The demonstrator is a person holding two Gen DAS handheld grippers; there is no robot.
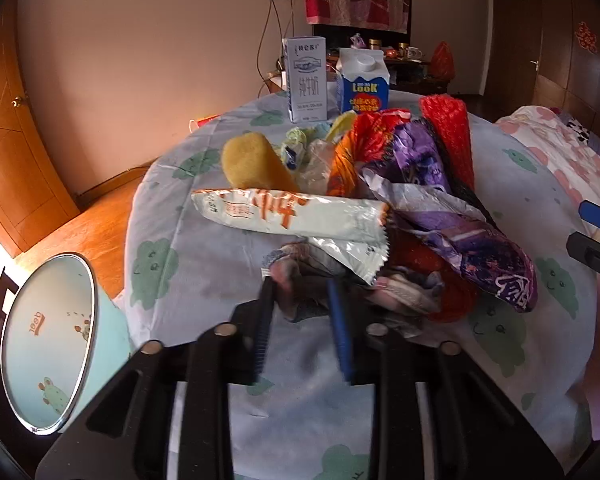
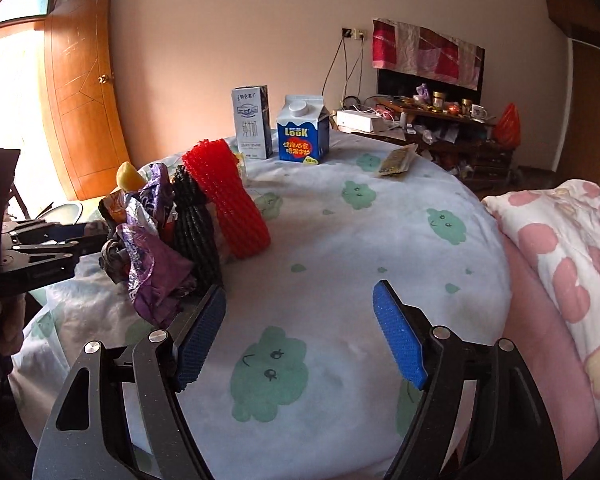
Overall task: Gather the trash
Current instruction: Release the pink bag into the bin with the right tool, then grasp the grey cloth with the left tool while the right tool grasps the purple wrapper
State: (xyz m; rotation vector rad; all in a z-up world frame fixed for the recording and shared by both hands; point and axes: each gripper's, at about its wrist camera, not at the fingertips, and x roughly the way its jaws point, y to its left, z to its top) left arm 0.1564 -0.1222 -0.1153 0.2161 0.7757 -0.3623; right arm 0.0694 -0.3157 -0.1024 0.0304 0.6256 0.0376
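On cloud-print tablecloth [image 2: 340,240]: trash heap [image 1: 380,208]; left gripper [image 1: 300,296] jaws nipping wrapper [image 1: 288,276], right gripper [image 2: 300,320] jaws wide, empty.

Pale pink wall [image 2: 228,32] behind, with a socket [image 2: 354,33] and hanging cables. Orange wooden door [image 2: 82,92] at left, bright daylight beside it. Wooden floor [image 1: 96,236] below. Cluttered dark shelf [image 2: 440,120] under a red cloth [image 2: 424,50]. Dark wardrobe [image 1: 556,40] at right. Pink-flowered quilt [image 2: 572,240] at the right edge.
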